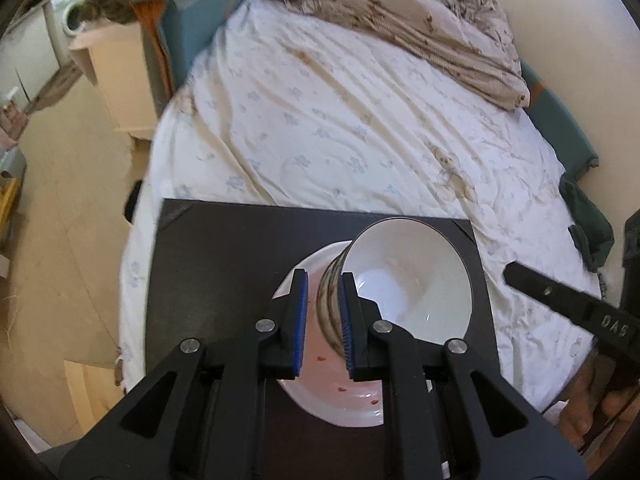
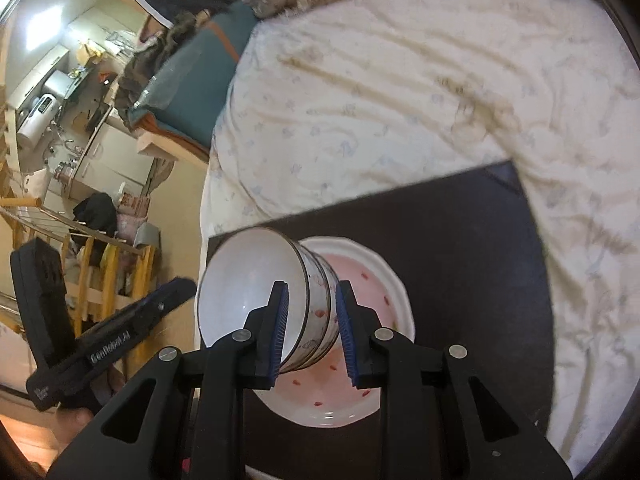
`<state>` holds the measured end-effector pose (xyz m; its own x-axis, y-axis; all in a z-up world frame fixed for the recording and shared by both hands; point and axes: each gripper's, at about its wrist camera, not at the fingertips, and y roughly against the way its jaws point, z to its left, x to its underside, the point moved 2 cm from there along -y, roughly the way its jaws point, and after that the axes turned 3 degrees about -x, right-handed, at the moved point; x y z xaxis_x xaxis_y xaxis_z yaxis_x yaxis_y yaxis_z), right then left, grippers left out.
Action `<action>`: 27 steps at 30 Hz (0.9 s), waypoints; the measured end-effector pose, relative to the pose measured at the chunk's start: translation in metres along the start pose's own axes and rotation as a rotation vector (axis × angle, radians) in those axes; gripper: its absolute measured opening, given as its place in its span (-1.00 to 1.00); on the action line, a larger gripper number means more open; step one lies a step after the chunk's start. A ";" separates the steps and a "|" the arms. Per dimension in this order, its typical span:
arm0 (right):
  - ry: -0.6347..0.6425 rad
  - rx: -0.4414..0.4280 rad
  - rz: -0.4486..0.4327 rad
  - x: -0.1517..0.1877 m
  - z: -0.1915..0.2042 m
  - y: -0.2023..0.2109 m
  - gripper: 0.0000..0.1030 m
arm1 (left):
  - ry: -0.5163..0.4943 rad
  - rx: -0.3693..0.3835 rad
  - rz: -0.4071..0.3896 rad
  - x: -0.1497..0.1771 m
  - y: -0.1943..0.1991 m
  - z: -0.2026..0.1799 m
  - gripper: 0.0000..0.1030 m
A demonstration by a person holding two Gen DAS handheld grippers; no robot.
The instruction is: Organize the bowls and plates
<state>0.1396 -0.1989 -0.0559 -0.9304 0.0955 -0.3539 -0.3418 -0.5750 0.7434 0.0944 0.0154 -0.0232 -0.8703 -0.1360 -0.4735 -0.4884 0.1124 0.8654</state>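
A white bowl (image 1: 416,276) with a dark rim and patterned outside is tipped on its side above a white plate (image 1: 332,404) with a pink centre and red marks. My left gripper (image 1: 324,320) straddles the bowl's wall, one finger inside and one outside, jaws slightly apart. In the right wrist view the same bowl (image 2: 248,280) lies tilted over the plate (image 2: 360,396), and my right gripper (image 2: 310,334) straddles its wall the same way. Both grippers appear to pinch the bowl. The plate rests on a dark board (image 1: 216,280).
The dark board (image 2: 472,264) lies on a bed with a cream flowered sheet (image 1: 320,120) and a rumpled beige blanket (image 1: 440,28). A white nightstand (image 1: 116,76) stands left of the bed. Bare floor (image 1: 60,180) lies to the left, with a wooden rack (image 2: 100,268).
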 end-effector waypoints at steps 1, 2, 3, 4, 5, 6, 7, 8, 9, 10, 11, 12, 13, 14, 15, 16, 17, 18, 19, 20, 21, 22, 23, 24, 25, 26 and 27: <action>0.017 0.005 -0.022 0.001 0.003 0.006 -0.43 | -0.008 -0.006 -0.019 0.002 0.006 0.000 -0.75; 0.036 0.015 -0.041 0.002 0.005 0.012 -0.19 | -0.025 -0.013 -0.039 0.007 0.012 0.001 -0.75; 0.056 0.024 -0.060 0.004 0.008 0.018 0.03 | -0.041 -0.022 -0.046 0.009 0.013 0.000 -0.75; 0.076 0.028 -0.087 0.006 0.012 0.025 0.34 | -0.068 -0.042 -0.043 0.013 0.013 0.000 -0.75; 0.096 0.030 -0.121 0.009 0.015 0.031 0.47 | -0.080 -0.063 -0.031 0.017 0.011 0.000 -0.75; 0.113 0.038 -0.148 0.013 0.018 0.037 0.50 | -0.071 -0.072 -0.024 0.022 0.010 0.003 -0.75; 0.125 0.051 -0.163 0.017 0.020 0.041 0.54 | -0.060 -0.076 -0.029 0.026 0.013 0.005 -0.75; 0.129 0.062 -0.180 0.021 0.022 0.044 0.63 | -0.055 -0.083 -0.040 0.030 0.016 0.006 -0.74; 0.125 0.070 -0.201 0.027 0.023 0.046 0.67 | -0.058 -0.094 -0.062 0.035 0.024 0.008 -0.65; 0.126 0.070 -0.209 0.030 0.024 0.047 0.72 | -0.059 -0.103 -0.081 0.040 0.030 0.009 -0.29; 0.136 0.070 -0.207 0.036 0.026 0.048 0.74 | -0.056 -0.111 -0.103 0.045 0.036 0.010 -0.01; 0.144 0.075 -0.207 0.040 0.028 0.049 0.76 | -0.054 -0.107 -0.137 0.051 0.046 0.012 0.54; 0.157 0.087 -0.212 0.045 0.031 0.051 0.83 | -0.056 -0.103 -0.159 0.055 0.052 0.013 0.85; 0.172 0.100 -0.228 0.051 0.034 0.054 0.89 | -0.060 -0.106 -0.184 0.060 0.059 0.014 0.92; 0.192 0.115 -0.249 0.058 0.037 0.059 0.91 | -0.070 -0.111 -0.206 0.065 0.066 0.014 0.96; 0.203 0.132 -0.260 0.063 0.039 0.063 0.96 | -0.079 -0.114 -0.216 0.068 0.071 0.014 0.97; 0.204 0.150 -0.268 0.067 0.040 0.067 1.00 | -0.087 -0.119 -0.226 0.072 0.075 0.014 0.97; 0.196 0.158 -0.279 0.071 0.041 0.071 1.00 | -0.095 -0.127 -0.238 0.075 0.080 0.013 0.98; 0.188 0.150 -0.299 0.076 0.042 0.078 1.00 | -0.099 -0.133 -0.251 0.079 0.085 0.013 0.98; 0.189 0.150 -0.309 0.080 0.044 0.082 1.00 | -0.101 -0.135 -0.260 0.082 0.088 0.013 0.99; 0.198 0.161 -0.317 0.084 0.046 0.086 1.00 | -0.102 -0.136 -0.268 0.086 0.092 0.012 0.99; 0.209 0.173 -0.321 0.088 0.047 0.088 1.00 | -0.105 -0.135 -0.279 0.091 0.096 0.012 0.99; 0.220 0.184 -0.325 0.092 0.049 0.091 1.00 | -0.108 -0.141 -0.285 0.096 0.098 0.012 0.99; 0.231 0.189 -0.330 0.097 0.051 0.094 1.00 | -0.109 -0.156 -0.293 0.100 0.102 0.011 0.99; 0.242 0.192 -0.332 0.103 0.053 0.096 1.00 | -0.104 -0.177 -0.300 0.106 0.104 0.011 0.99; 0.251 0.194 -0.334 0.106 0.054 0.097 1.00 | -0.098 -0.192 -0.299 0.111 0.105 0.011 0.99; 0.265 0.200 -0.335 0.112 0.055 0.098 1.00 | -0.096 -0.194 -0.287 0.116 0.103 0.011 0.99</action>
<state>-0.0051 -0.1993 0.0087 -0.7074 0.0235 -0.7064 -0.6606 -0.3772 0.6491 -0.0575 0.0215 0.0091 -0.7063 -0.0411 -0.7067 -0.7001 -0.1076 0.7059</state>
